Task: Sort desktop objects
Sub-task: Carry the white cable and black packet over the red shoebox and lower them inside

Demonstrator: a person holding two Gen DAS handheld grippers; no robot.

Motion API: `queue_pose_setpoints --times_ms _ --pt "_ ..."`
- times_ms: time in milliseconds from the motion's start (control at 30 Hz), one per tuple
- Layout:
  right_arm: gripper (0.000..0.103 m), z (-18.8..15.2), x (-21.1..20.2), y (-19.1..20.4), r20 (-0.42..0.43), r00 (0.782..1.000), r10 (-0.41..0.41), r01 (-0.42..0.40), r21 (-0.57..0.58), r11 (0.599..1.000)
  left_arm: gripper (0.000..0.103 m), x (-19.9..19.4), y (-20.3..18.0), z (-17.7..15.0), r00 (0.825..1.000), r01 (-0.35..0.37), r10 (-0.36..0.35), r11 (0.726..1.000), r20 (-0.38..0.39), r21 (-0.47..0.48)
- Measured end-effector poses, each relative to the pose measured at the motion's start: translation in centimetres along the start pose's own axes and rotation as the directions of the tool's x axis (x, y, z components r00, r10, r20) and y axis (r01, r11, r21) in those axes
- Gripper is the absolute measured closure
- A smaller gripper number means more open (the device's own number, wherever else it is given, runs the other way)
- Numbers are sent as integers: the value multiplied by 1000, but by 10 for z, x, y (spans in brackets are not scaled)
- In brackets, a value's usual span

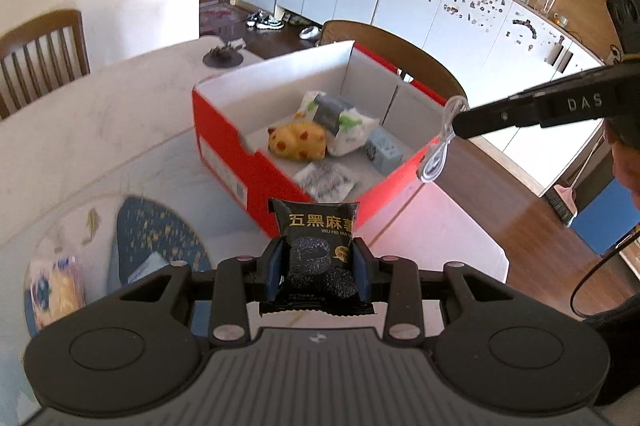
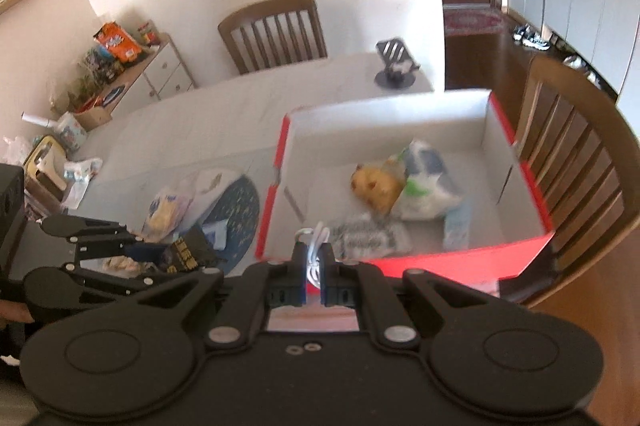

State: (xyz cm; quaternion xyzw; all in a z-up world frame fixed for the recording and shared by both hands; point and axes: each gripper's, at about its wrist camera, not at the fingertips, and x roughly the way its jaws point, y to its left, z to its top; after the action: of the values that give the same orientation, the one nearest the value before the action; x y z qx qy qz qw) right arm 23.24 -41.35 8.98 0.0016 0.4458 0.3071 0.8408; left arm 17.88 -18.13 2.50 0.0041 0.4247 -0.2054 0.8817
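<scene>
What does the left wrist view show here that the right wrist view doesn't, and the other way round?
Only the left wrist view reads the black snack packet's printed front, clamped in the left tool, and shows the white cable dangling from the right tool by the box's corner. Only the right wrist view shows the side cabinet with snack bags. Both show the red box and the yellow toy inside.
</scene>
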Motion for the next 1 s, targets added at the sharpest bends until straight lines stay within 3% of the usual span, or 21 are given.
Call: queue_pose_setpoints --times_ms 233,500,1000 --pt "98 18 3 -23 28 999 -30 30 -6 1000 69 14 -10 26 1000 -16 16 999 5 30" --pt "98 30 23 -47 -5 999 -44 44 5 999 69 37 -16 53 999 -32 33 998 -25 47" --pt "98 33 67 -73 -99 994 -50 51 2 999 69 113 -18 95 981 -78 90 994 -175 74"
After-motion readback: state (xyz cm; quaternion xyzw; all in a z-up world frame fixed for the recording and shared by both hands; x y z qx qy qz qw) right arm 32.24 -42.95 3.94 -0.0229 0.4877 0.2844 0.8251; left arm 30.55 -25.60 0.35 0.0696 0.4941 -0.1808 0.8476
